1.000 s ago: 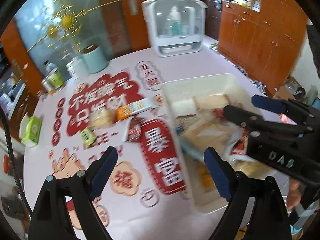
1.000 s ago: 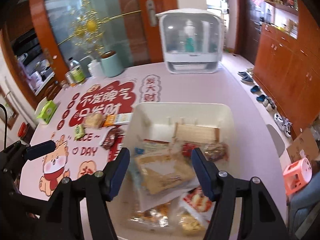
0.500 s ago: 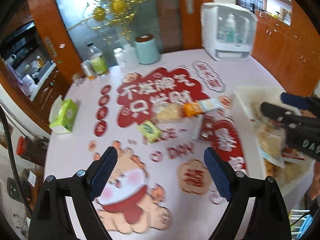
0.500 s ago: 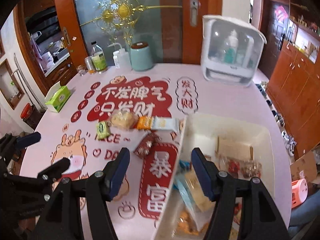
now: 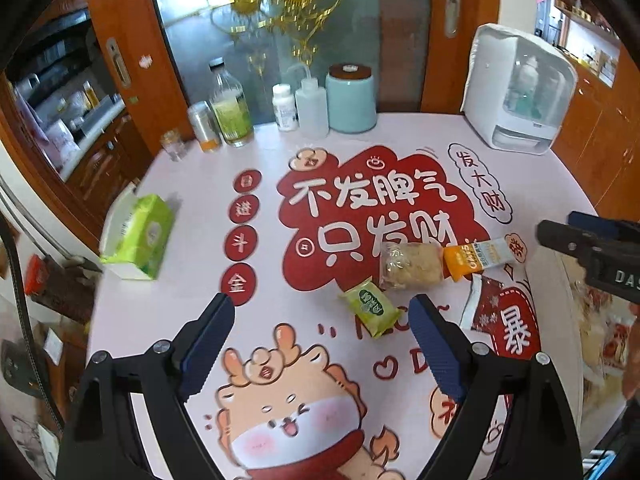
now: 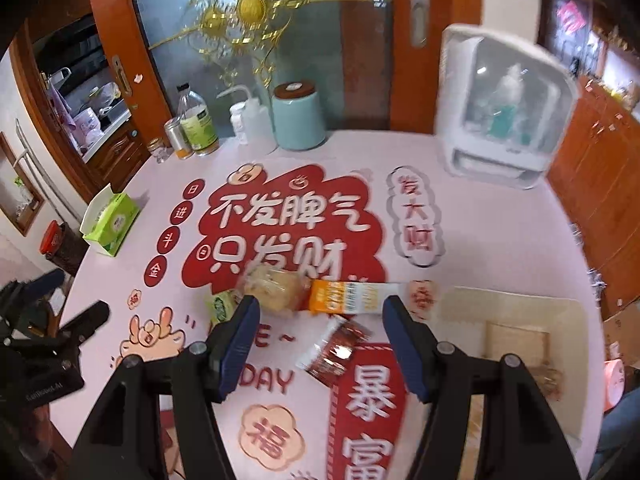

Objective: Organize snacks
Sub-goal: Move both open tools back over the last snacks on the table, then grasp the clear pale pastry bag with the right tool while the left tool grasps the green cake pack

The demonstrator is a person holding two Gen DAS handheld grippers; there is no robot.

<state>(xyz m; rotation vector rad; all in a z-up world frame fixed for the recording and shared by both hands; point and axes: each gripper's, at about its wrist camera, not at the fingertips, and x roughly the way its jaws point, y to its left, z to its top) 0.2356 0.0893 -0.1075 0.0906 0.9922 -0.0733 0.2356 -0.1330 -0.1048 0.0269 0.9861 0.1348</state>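
Observation:
Four loose snacks lie together on the pink printed table: a green packet (image 5: 370, 308) (image 6: 220, 306), a clear pastry pack (image 5: 410, 266) (image 6: 274, 292), an orange oats bar (image 5: 478, 260) (image 6: 352, 298) and a red packet (image 5: 486, 304) (image 6: 336, 348). A white bin (image 6: 460, 320) holding several snacks stands to their right. My left gripper (image 5: 322, 308) hovers open above the table, just left of the green packet. My right gripper (image 6: 322, 308) hovers open over the oats bar and the red packet. Neither holds anything.
A green tissue box (image 5: 138, 236) sits near the table's left edge. Bottles, a can and a teal canister (image 5: 352, 98) line the far edge, and a white dispenser cabinet (image 5: 520, 88) stands at the far right. Wooden cupboards surround the table.
Both grippers have swept left, from over the white bin to over the loose snacks. Their jaws stand as wide as before.

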